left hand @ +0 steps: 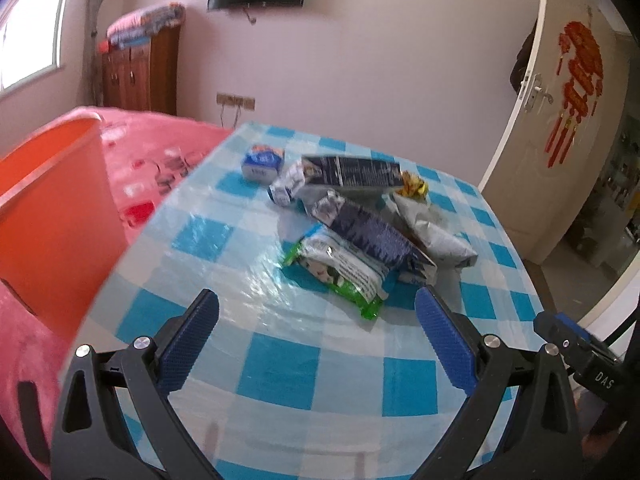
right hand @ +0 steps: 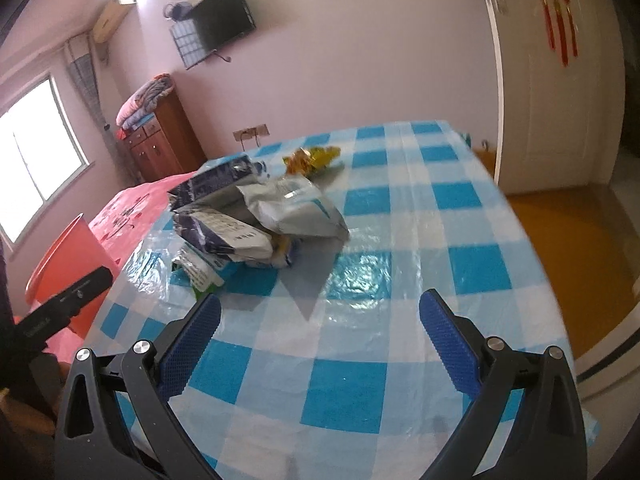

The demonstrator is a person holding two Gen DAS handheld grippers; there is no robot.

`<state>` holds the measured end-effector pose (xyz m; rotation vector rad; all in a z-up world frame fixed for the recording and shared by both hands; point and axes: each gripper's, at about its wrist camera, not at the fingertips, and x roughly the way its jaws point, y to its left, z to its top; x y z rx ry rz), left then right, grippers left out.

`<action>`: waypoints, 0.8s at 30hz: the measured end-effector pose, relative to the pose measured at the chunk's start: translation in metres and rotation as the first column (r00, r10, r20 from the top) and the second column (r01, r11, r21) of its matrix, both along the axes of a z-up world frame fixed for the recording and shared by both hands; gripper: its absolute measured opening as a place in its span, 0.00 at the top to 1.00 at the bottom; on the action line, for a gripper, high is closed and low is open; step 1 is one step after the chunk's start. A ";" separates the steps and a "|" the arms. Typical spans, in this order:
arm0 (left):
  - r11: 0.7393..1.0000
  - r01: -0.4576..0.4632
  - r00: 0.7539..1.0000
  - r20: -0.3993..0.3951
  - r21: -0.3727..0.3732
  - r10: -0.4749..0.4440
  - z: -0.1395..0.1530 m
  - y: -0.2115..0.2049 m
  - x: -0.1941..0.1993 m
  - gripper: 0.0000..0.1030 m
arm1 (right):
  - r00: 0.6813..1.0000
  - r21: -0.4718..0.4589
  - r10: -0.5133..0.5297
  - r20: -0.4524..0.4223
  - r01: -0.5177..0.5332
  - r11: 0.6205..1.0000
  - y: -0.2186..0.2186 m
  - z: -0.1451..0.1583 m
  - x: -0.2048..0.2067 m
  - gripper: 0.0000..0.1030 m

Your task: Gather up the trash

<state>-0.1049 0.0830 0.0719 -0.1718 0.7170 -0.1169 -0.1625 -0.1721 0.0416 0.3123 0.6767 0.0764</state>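
Trash pile (left hand: 360, 224) of wrappers and cartons lies mid-table on the checked tablecloth (left hand: 280, 360). My left gripper (left hand: 318, 336) and right gripper (right hand: 320, 340) hover near it, jaws spread, empty. Orange bin (left hand: 52, 208) stands beside the table.

Blue-and-white checked tabletop (left hand: 280, 360). Orange bin (left hand: 52, 216) at left of frame. Green-edged wrapper (left hand: 340, 276); dark navy carton (left hand: 372, 232); yellow wrapper (left hand: 414, 186). Pink bed cover (left hand: 160, 148).
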 end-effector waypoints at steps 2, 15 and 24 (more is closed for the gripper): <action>0.999 0.011 1.000 -0.021 -0.031 -0.012 -0.005 -0.003 0.005 0.04 | 1.000 0.012 0.005 -0.006 -0.005 1.000 -0.004 -0.004 0.003 0.05; 0.994 0.077 0.996 -0.044 -0.078 -0.081 0.003 -0.024 0.060 0.04 | 0.999 0.087 0.048 -0.021 -0.046 0.995 -0.026 -0.010 0.041 0.06; 0.987 0.079 0.986 -0.133 -0.141 -0.098 -0.001 -0.022 0.095 0.04 | 0.989 0.169 0.149 -0.014 -0.144 0.975 -0.026 -0.008 0.088 0.23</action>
